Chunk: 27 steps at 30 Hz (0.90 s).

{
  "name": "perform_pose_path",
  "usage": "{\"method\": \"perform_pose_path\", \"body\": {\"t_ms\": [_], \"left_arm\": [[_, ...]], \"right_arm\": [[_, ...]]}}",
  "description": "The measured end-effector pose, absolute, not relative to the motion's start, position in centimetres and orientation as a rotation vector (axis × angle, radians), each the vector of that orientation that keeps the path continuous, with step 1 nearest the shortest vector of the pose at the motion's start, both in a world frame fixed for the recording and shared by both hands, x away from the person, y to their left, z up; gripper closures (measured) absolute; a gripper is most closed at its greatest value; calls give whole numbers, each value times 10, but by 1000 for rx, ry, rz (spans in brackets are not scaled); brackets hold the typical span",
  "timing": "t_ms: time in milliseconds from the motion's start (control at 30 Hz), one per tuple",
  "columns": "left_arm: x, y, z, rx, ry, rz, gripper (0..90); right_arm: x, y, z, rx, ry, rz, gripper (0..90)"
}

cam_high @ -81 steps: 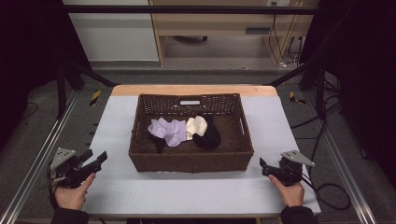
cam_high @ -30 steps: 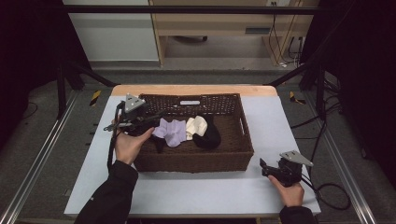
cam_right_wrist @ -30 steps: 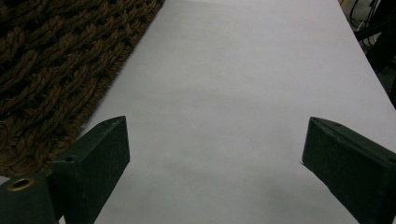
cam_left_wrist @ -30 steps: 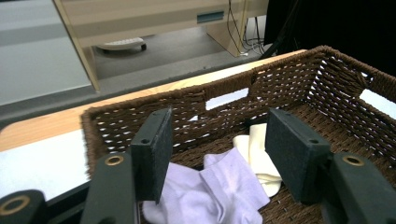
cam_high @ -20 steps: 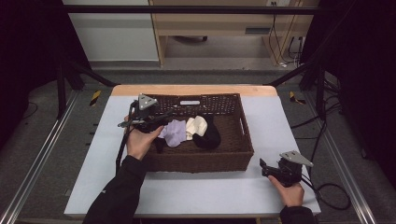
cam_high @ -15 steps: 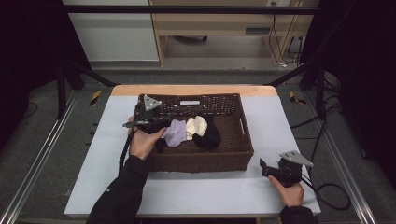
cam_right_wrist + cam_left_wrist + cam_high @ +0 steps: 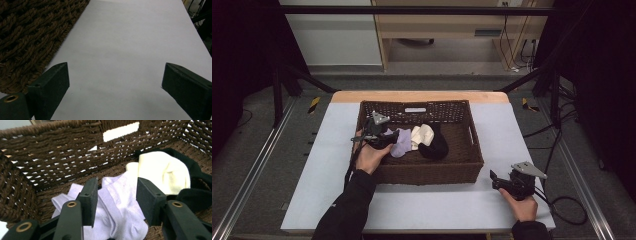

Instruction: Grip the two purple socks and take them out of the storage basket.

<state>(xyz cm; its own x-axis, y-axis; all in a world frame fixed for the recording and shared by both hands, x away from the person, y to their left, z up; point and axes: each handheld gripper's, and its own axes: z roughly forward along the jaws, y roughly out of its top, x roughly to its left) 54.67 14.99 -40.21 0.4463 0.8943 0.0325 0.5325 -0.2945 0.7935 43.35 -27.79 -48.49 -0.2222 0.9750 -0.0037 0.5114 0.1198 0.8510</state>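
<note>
Reaching into the wicker basket (image 7: 472, 145) from its nine o'clock side: left gripper (image 7: 381, 139), dipped over the rim so the jaws can straddle the lilac sock (image 7: 117, 212). Jaws half-wide and just been closing, one pad on each side of the pale fold, cloth between them but not yet pinched as far as the left gripper view tells. Lying at about nine o'clock within the pile, nearest the reaching hand, hence the likely first pick. Just past it, toward three o'clock, a cream sock (image 7: 421, 136), overlapping the lilac one at the edge; then a black sock (image 7: 435, 145) tucked partly beneath the cream, all bunched in the basket's middle. Likely snag: dragging the cream one along where the two touch. Far off at the table's (image 7: 432, 210) four o'clock corner, outside the basket, right gripper (image 7: 495, 181) resting low with jaws spread wide on nothing, parked clear of the reach.
</note>
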Motion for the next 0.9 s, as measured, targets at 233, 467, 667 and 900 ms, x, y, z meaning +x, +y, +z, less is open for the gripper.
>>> {"method": "perform_pose_path", "body": {"t_ms": [233, 467, 667, 900], "left_arm": [[548, 149, -408, 2024, 1233, 588, 530], [554, 147, -412, 2084, 1262, 517, 514], [556, 147, -418, 2134, 1221, 577, 493], [558, 146, -423, 2188, 1237, 498, 578]], "right_arm": [[434, -278, -485, 1444, 1812, 1004, 79], [434, -278, -485, 1446, 1815, 1004, 79], [434, -278, -485, 1446, 1819, 1005, 79], [434, -278, -485, 1447, 1817, 1007, 79]]}}
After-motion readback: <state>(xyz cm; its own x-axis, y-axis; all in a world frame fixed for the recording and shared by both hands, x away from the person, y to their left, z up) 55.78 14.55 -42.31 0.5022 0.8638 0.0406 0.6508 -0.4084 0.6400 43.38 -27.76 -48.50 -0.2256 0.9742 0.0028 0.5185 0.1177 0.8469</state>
